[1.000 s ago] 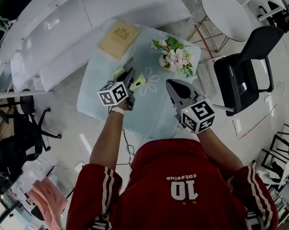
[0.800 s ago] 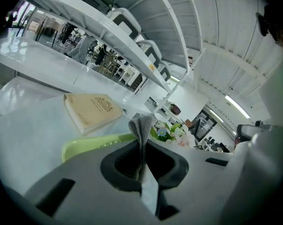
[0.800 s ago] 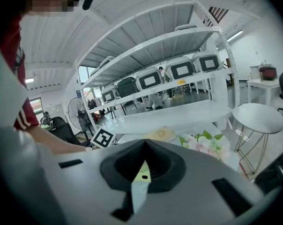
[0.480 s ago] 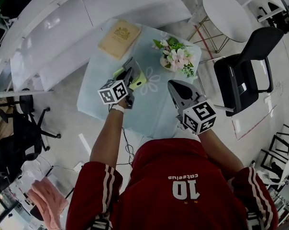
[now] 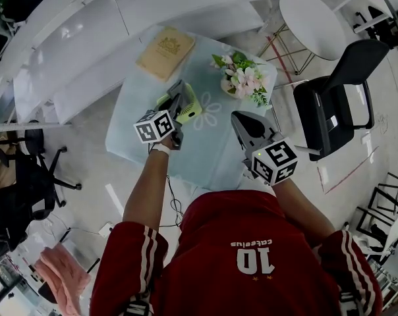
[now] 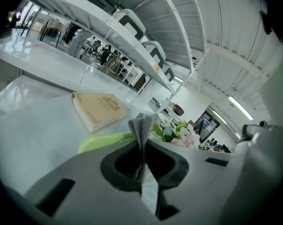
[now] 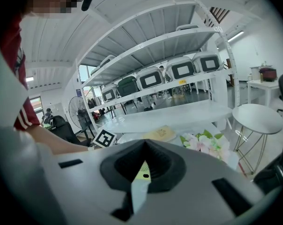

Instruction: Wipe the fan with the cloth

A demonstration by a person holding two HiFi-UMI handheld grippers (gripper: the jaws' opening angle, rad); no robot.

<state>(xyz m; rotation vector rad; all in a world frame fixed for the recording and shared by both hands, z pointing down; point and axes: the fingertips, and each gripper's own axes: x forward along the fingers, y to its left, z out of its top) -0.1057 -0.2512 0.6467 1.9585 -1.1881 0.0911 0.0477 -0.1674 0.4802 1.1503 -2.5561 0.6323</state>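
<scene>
A small lime-green fan (image 5: 192, 108) lies on the pale glass table (image 5: 136, 143). My left gripper (image 5: 179, 89) is right over it, shut on a grey knitted cloth (image 6: 142, 128) that sticks up between the jaws. In the left gripper view the fan (image 6: 104, 142) shows just past the left gripper (image 6: 142, 143). My right gripper (image 5: 236, 117) hovers over the table's right part, apart from the fan, jaws shut and holding nothing. A sliver of the fan (image 7: 143, 171) shows through the slot below the right gripper (image 7: 144, 144) tips.
A tan book (image 5: 164, 50) lies at the table's far left and a pot of pink flowers (image 5: 242, 78) at its far right. A black chair (image 5: 337, 101) and a round white side table (image 5: 311, 12) stand to the right. White shelving (image 5: 74, 51) runs behind.
The left gripper with the cloth has shifted slightly farther over the fan. The right gripper has hardly moved.
</scene>
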